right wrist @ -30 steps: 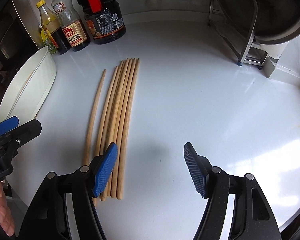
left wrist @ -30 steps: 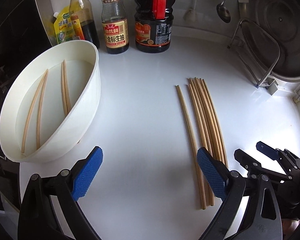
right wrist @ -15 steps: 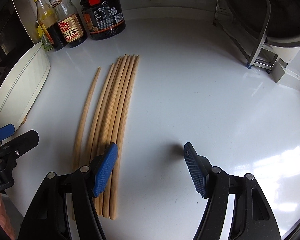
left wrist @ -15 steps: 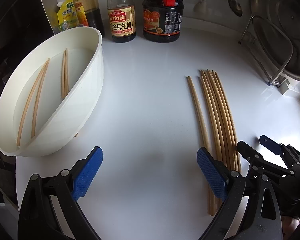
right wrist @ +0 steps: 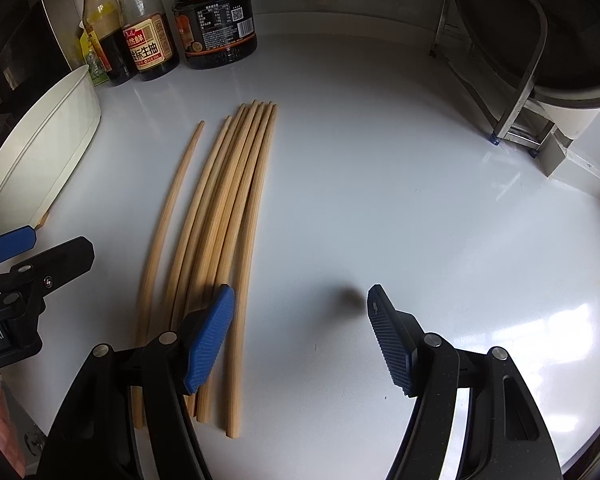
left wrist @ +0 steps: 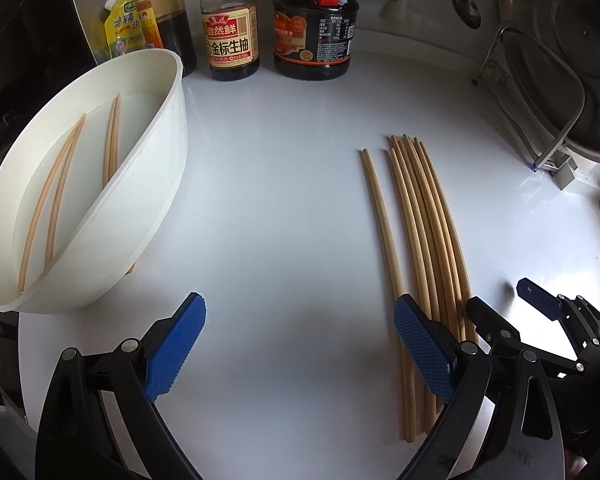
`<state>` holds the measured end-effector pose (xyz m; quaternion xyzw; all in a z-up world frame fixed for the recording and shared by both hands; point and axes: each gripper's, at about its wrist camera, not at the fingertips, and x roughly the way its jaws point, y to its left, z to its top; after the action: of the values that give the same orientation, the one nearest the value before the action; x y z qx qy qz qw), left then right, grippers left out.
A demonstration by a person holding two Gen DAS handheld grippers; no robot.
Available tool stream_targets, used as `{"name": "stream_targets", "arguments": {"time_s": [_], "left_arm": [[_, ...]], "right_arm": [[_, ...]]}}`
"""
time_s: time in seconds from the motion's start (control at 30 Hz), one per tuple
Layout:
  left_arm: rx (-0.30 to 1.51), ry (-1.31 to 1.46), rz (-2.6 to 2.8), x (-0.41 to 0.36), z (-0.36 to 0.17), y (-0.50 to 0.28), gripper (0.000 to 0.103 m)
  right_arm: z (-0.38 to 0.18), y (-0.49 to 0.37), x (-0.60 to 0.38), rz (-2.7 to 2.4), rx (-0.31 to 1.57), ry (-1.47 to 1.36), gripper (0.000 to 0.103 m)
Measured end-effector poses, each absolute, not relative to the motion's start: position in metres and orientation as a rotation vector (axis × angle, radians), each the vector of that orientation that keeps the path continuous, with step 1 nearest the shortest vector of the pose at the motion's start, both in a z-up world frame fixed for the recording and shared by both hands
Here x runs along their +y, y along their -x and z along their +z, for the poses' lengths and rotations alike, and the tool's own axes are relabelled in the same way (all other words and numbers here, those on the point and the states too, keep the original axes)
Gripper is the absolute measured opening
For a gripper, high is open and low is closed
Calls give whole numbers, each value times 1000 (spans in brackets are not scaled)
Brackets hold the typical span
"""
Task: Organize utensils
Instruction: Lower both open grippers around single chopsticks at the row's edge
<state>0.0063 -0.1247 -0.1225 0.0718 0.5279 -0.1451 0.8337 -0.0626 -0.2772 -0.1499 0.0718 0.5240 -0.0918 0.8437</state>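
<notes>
The white bowl [left wrist: 100,216] sits at the left edge of the white countertop [left wrist: 280,208], tilted, with four wooden chopsticks [left wrist: 56,196] lying inside in two pairs. The rest of the chopsticks [right wrist: 224,216] — one stray, the others bunched — lie flat near the counter's middle. My left gripper [left wrist: 300,344] hangs wide open over bare counter; my right gripper [right wrist: 300,328] is wide open too, its left pad above the bundle's near ends (touching or not, I cannot tell). Three sauce bottles [left wrist: 230,28] and a yellow pouch [left wrist: 120,28] line the back edge; a metal rack [right wrist: 512,80] stands at the back right.
</notes>
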Motion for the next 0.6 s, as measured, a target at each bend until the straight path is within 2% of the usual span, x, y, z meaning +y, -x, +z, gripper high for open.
{"name": "stream_targets", "arguments": {"time_s": [0.6], "left_arm": [[1134,-174,-317,-147,-138,-9,93]], "right_arm": [[-157,69,-306,-221,1092,-134,66]]}}
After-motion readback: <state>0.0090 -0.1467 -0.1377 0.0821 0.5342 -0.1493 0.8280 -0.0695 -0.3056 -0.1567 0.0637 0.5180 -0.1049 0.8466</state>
